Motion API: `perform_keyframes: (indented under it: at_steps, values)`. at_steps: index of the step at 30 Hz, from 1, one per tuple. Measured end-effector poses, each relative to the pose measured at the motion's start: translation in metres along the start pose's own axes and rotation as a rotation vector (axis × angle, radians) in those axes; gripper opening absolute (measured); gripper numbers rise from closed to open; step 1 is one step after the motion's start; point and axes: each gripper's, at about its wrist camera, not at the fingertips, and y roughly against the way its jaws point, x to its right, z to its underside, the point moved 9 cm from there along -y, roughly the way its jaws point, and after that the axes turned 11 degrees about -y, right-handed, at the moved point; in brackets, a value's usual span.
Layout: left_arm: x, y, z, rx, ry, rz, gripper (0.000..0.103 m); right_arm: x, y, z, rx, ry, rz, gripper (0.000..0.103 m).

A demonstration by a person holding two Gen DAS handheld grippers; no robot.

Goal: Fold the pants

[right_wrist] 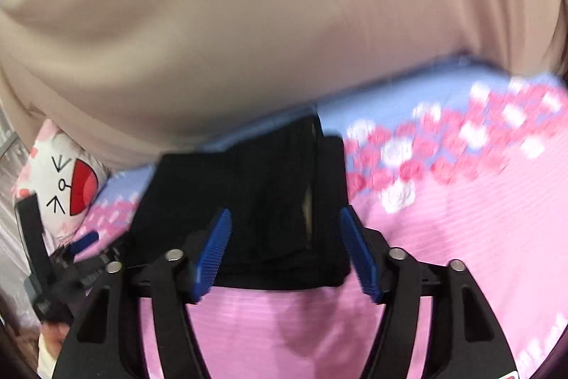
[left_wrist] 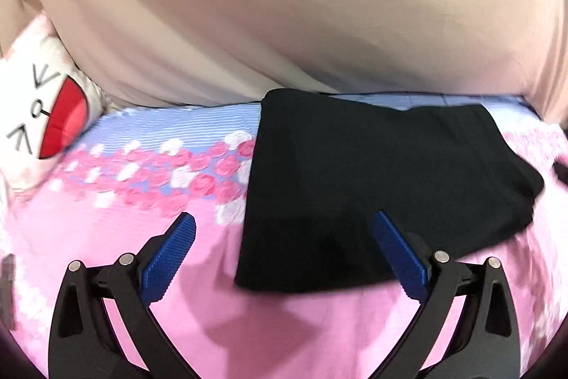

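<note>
From my seat I see the black pants [left_wrist: 387, 187] folded into a compact rectangle, lying flat on the pink bedsheet [left_wrist: 284, 325], their far edge on the sheet's blue striped band near a beige draped fabric [left_wrist: 284, 6].

My left gripper [left_wrist: 284, 251] is released: its 2 blue pads [left_wrist: 170, 258] stand wide apart with nothing pinched between them. The near left corner of the pants lies between the pads, the right pad showing in front of the black cloth and the left pad over bare pink sheet.

My right gripper [right_wrist: 285, 253] is also released, jaws spread, framing the near edge of the pants [right_wrist: 248, 201]. That view is smeared, so I think the pads [right_wrist: 214, 254] sit just clear of the cloth, but I cannot be sure.

A cat-face cushion [left_wrist: 39, 109] rests at the left, well apart from the pants. In the right wrist view the left gripper [right_wrist: 71, 254] shows just left of the pants.
</note>
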Motion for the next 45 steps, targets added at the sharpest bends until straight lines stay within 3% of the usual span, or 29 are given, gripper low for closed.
perform_keyframes:
  at_steps: [1,4,11,19,37,45]
  values:
    - [0.002,0.008,0.005,0.007,-0.004,0.007,0.098,-0.007,0.013,0.003,0.040,0.025,-0.001,0.089]
    - [0.007,0.031,0.023,0.027,0.006,0.016,0.098,-0.031,0.033,0.030,0.100,0.135,0.042,0.091]
    - [0.006,0.033,0.054,-0.027,0.041,0.031,0.098,-0.033,0.035,0.069,0.065,0.137,0.104,0.091]
    - [-0.003,0.037,0.055,-0.003,0.088,0.036,0.098,-0.017,0.030,0.073,0.046,0.113,0.143,0.091]
    - [0.005,0.036,0.055,-0.018,0.014,-0.013,0.098,-0.016,0.024,0.078,0.031,0.137,0.163,0.091]
    - [0.006,0.036,0.055,-0.021,0.013,0.000,0.098,-0.019,0.024,0.080,0.029,0.154,0.166,0.091]
